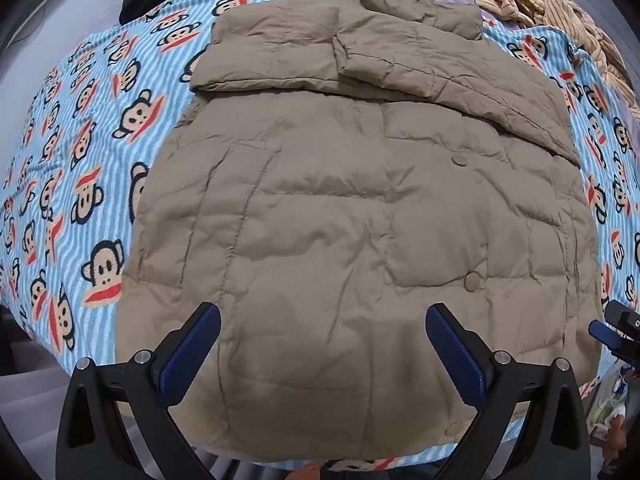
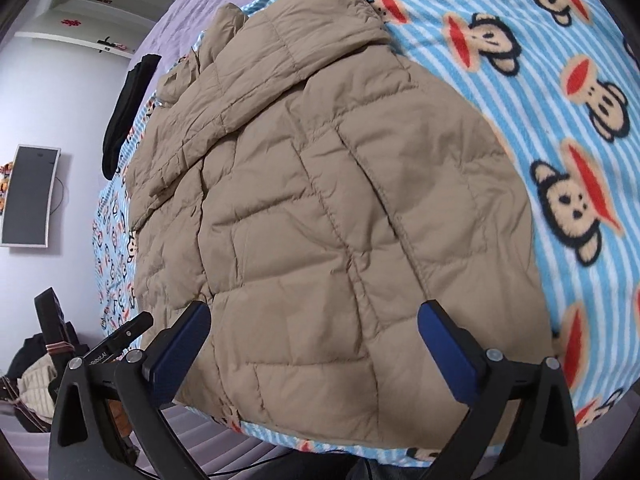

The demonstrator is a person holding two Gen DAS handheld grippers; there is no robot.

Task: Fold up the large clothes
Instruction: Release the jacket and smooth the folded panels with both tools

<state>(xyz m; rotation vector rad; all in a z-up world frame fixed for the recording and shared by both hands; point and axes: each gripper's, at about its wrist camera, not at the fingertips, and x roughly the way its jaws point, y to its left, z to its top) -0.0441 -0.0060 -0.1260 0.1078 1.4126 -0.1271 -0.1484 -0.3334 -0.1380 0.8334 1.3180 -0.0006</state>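
Observation:
A tan quilted puffer jacket lies flat on a blue striped monkey-print blanket, both sleeves folded across its upper part, collar at the far end. My left gripper is open, hovering over the jacket's hem, holding nothing. The right gripper's tip shows at the right edge of the left wrist view. In the right wrist view the jacket fills the middle, and my right gripper is open above its near hem corner, empty. The left gripper shows at the lower left there.
A striped beige garment lies bunched at the far right of the bed. A black garment lies at the blanket's far edge. A monitor hangs on the wall. Clothes pile on the floor. The bed edge runs just below the hem.

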